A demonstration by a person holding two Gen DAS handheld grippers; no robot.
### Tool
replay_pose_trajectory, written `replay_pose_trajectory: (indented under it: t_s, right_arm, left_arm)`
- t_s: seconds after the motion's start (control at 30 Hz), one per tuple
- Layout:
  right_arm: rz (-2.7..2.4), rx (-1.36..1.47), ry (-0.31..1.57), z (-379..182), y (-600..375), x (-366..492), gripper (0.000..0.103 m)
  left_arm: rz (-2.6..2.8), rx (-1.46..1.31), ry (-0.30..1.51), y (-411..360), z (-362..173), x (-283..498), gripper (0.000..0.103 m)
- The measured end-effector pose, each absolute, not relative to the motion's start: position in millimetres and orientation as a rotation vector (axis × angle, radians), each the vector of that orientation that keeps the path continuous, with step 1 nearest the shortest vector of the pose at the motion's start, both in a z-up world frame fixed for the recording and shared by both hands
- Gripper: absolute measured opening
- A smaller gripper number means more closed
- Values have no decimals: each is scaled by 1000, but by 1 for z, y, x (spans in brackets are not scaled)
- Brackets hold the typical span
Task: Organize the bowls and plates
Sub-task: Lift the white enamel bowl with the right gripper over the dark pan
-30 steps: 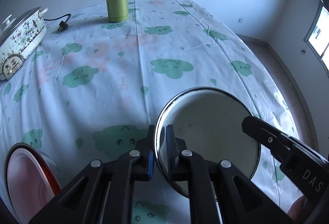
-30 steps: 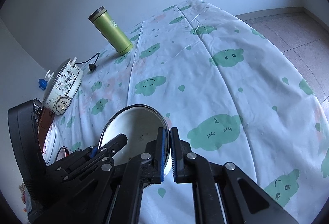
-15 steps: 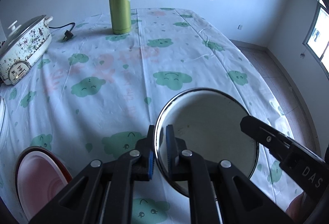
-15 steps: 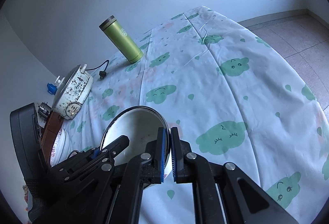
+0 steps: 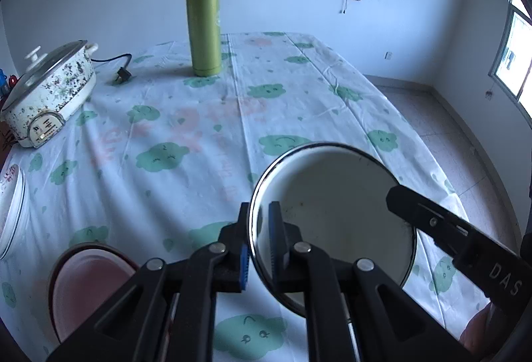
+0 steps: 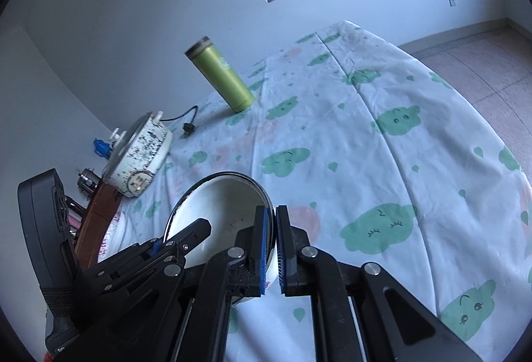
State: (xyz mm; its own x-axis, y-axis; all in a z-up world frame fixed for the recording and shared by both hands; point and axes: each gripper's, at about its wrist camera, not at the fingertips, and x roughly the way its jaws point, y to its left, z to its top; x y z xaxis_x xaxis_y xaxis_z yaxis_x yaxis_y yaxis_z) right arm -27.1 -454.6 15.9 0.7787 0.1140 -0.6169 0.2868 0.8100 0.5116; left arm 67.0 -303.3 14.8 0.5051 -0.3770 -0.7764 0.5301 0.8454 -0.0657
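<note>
Over cloud-print tablecloth (image 5: 206, 116), your left gripper (image 5: 258, 230) and right gripper (image 6: 272, 244) pinch the white enamel bowl (image 5: 335, 212) (unstacked), red-rimmed plate (image 5: 83, 282) waiting at 8 o'clock.

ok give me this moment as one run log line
left tongs: shut on bowl rim | right tongs: shut on opposite rim | white enamel bowl: held above tablecloth | red-rimmed plate: lower left

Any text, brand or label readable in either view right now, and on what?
"DAS": white letters on the right gripper body, cut off at the picture's edge.
Round white logo on the green flask: too small to read.
Panel on the cooker: markings blurred.
</note>
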Motion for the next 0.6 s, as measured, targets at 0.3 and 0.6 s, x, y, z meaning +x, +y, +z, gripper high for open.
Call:
replay_pose_trajectory:
  t_s: [0.3, 0.6]
  right_arm:
    - [-42, 590, 614, 31, -427, -28, 6]
    - [-17, 543, 581, 51, -379, -28, 6]
  left_arm:
    - [-538, 156, 849, -270, 29, 69, 7]
    - [-505, 135, 797, -224, 50, 64, 7]
